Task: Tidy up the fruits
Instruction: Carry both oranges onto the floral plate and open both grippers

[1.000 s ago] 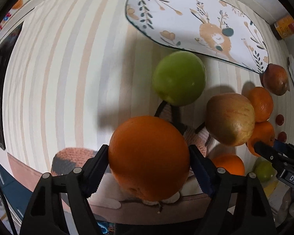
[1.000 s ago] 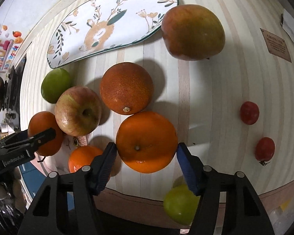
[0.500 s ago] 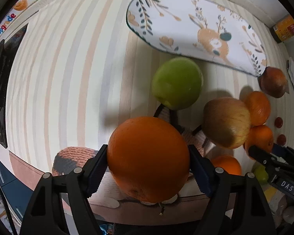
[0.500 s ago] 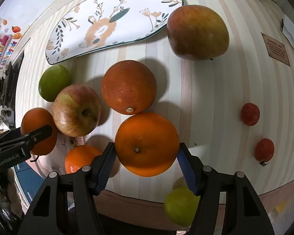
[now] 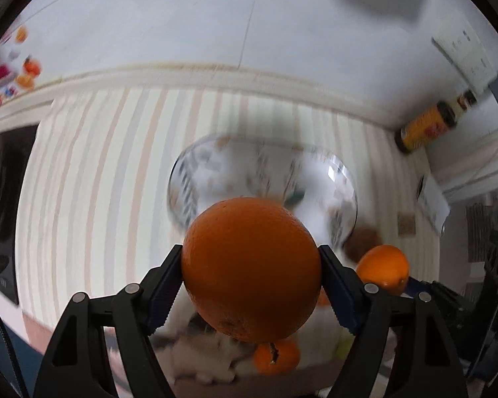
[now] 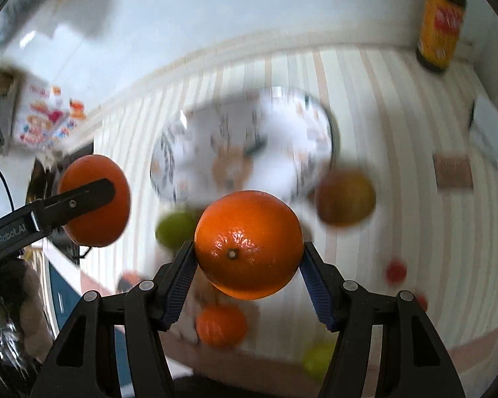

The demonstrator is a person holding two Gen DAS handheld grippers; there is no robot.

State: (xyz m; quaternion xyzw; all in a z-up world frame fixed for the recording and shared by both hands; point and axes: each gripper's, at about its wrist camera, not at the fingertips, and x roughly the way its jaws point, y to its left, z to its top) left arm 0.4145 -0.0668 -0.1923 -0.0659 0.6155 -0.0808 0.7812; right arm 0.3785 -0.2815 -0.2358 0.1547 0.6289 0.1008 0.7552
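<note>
My left gripper (image 5: 250,256) is shut on a large orange (image 5: 252,285), held well above the striped table. Beyond it lies the blurred floral plate (image 5: 212,169). My right gripper (image 6: 249,249) is shut on a glossy orange (image 6: 249,232), also lifted. In the right wrist view, the left gripper's orange (image 6: 96,219) hangs at the left, with one of its fingers (image 6: 83,197) across it. The right gripper's orange (image 5: 383,267) shows at the right of the left wrist view. Below, the floral plate (image 6: 196,139) carries no fruit.
On the table lie a green apple (image 6: 174,230), a red-yellow mango (image 6: 345,199), a small orange (image 6: 220,325), a lime (image 6: 318,358) and two cherry tomatoes (image 6: 396,270). A yellow bottle (image 6: 441,23) stands by the back wall, with a brown card (image 6: 453,175) nearby.
Both grippers have risen with their oranges and tilted up. The table fruit and the plate now look smaller and lower, and the back wall has come into view.
</note>
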